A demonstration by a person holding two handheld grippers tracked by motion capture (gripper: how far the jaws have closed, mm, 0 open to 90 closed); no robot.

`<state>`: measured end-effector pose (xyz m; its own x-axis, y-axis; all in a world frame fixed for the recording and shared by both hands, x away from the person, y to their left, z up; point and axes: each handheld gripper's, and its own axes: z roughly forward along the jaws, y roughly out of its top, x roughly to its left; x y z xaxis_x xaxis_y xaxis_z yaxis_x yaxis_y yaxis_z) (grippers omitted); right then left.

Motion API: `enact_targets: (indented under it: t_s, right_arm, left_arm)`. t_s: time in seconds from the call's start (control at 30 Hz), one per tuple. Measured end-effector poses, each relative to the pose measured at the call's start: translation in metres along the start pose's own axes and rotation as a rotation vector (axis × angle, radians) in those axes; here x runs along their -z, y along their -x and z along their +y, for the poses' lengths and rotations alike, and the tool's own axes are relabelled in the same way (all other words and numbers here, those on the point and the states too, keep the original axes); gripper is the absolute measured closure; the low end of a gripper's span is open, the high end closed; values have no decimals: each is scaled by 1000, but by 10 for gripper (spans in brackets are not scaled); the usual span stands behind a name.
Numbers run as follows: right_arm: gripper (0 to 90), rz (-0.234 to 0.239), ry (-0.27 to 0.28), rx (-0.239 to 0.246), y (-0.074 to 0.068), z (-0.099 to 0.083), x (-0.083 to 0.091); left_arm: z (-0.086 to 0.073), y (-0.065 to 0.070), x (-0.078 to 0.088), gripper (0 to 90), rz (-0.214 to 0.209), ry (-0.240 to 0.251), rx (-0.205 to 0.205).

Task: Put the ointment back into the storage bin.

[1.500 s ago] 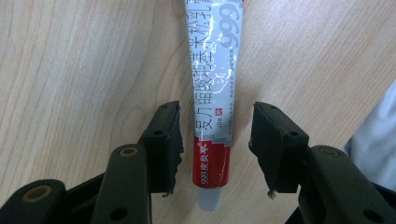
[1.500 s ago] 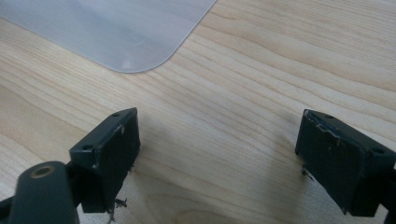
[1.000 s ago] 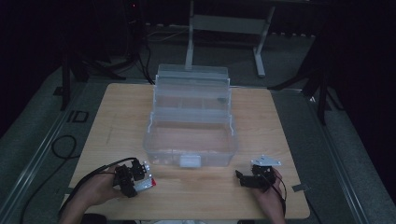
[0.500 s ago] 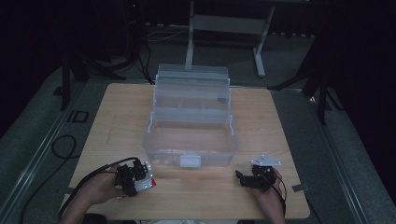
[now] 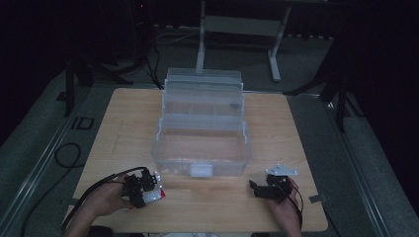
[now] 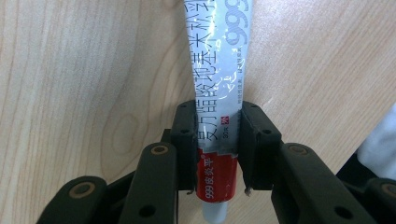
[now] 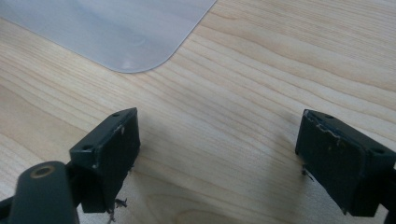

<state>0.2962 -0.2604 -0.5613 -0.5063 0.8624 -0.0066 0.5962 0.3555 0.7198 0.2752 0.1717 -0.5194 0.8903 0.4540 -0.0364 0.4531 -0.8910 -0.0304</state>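
- Surface (image 5: 123, 123): a light wooden tabletop with visible grain, rectangular, seen from above in the high view; dark grey floor lies around it and the room behind is dim.
- Room: a grey metal stand (image 5: 237, 29) rises beyond the far edge of the surface; a black cable (image 5: 64, 153) loops on the floor at the left.
- Storage box (image 5: 202, 133): a clear plastic tiered organiser, opened out in steps, at the middle of the surface; its rounded translucent corner (image 7: 130, 32) shows in the right gripper view.
- Ointment tube (image 6: 219, 93): a flat silver tube printed with black Chinese characters and large "999" numerals, with a red band near its white cap; it lies on the wood at the near left of the surface, well apart from the box.
- Left tongs (image 6: 217, 135): clamped on the tube across its lower part just above the red band, both pads pressing its sides; the jaws have just been closing on it. In the high view they sit in the left hand (image 5: 106, 200).
- Right tongs (image 7: 217, 154): jaws wide apart over bare wood, holding nothing, near the box's front right corner.
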Motion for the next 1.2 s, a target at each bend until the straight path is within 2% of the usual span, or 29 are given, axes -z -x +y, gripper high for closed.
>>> enact_targets:
  t_s: [0.6, 1.2]
  right_arm:
    - [135, 0, 0, 0, 0, 0, 0]
    - [135, -1, 0, 0, 0, 0, 0]
  left_arm:
    - [-7, -3, 17, 704, -2, 16, -29]
    - [-13, -7, 45, 704, 47, 43, -51]
